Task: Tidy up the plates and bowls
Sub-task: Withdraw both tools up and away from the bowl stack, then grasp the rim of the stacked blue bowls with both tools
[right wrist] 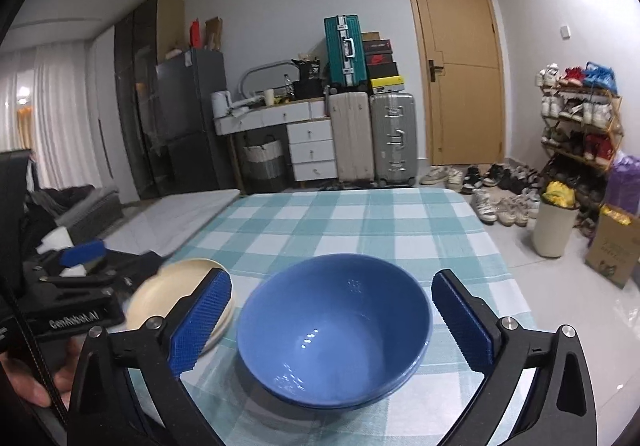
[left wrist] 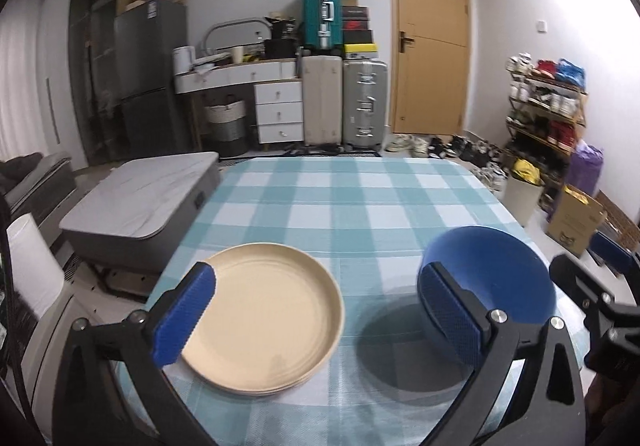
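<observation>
Plates (left wrist: 266,316) | left gripper (left wrist: 320,320) jaws wide, empty | bowls (right wrist: 334,330) | right gripper (right wrist: 332,328) jaws wide, empty

Your desk (left wrist: 360,198) wears a teal-and-white checked cloth (left wrist: 304,214), smooth out to the far edge. On its near left you've got cream plates (left wrist: 272,314) in a flat stack; on the near right, blue bowls (right wrist: 332,330) nested and upright. The two piles sit apart, a strip of cloth between them. The far half carries only the cloth.
</observation>
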The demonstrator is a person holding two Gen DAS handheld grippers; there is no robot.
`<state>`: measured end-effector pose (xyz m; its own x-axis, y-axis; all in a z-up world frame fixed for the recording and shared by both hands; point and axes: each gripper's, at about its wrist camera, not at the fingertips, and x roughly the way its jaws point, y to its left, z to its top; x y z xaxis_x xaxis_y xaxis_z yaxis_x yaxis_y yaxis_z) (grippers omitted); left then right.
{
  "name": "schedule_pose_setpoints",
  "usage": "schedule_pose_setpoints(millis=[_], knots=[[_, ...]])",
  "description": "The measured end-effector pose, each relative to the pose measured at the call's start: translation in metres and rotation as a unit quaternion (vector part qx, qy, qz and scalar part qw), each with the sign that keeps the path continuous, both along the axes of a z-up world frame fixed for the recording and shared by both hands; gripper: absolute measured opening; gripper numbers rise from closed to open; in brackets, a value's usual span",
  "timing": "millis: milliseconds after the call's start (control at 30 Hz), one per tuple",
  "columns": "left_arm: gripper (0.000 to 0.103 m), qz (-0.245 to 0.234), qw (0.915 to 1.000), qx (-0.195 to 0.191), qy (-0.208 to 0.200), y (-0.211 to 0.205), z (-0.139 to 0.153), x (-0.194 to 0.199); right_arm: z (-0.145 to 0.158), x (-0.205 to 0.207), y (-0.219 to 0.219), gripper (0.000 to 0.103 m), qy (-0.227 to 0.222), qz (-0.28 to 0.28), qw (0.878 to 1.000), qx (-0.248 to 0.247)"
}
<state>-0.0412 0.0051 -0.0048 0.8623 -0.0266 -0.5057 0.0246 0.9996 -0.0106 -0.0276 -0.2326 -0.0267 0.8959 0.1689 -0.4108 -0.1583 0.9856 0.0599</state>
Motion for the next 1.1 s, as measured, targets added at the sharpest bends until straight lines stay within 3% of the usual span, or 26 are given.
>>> schedule_pose_setpoints(millis=[333, 767, 867, 933, 1033, 1100], knots=[[0.103, 0.003, 1.0000, -0.009, 0.000, 0.005, -0.002, -0.007, -0.003, -0.012, 0.011, 0.102, -0.009, 0.000, 1.000, -0.029], [0.103, 0.004, 0.9985, -0.006, 0.054, -0.004, -0.020, 0.011, -0.006, 0.001, -0.005, 0.102, 0.001, -0.029, 0.999, -0.035], [0.103, 0.002, 0.9974, -0.005, 0.072, -0.007, -0.028, 0.020, -0.011, 0.014, -0.018, 0.102, 0.025, -0.024, 0.999, -0.008], [0.103, -0.004, 0.9962, -0.011, 0.086, -0.011, -0.033, 0.029, -0.021, 0.028, -0.028, 0.102, 0.068, -0.002, 0.997, 0.029], [0.103, -0.031, 0.9937, -0.005, 0.107, -0.025, -0.037, 0.045, -0.039, 0.049, -0.048, 0.102, 0.133, 0.004, 0.987, 0.093], [0.103, -0.044, 0.9927, 0.015, 0.112, -0.036, -0.038, 0.056, -0.046, 0.061, -0.061, 0.102, 0.158, -0.012, 0.981, 0.110]])
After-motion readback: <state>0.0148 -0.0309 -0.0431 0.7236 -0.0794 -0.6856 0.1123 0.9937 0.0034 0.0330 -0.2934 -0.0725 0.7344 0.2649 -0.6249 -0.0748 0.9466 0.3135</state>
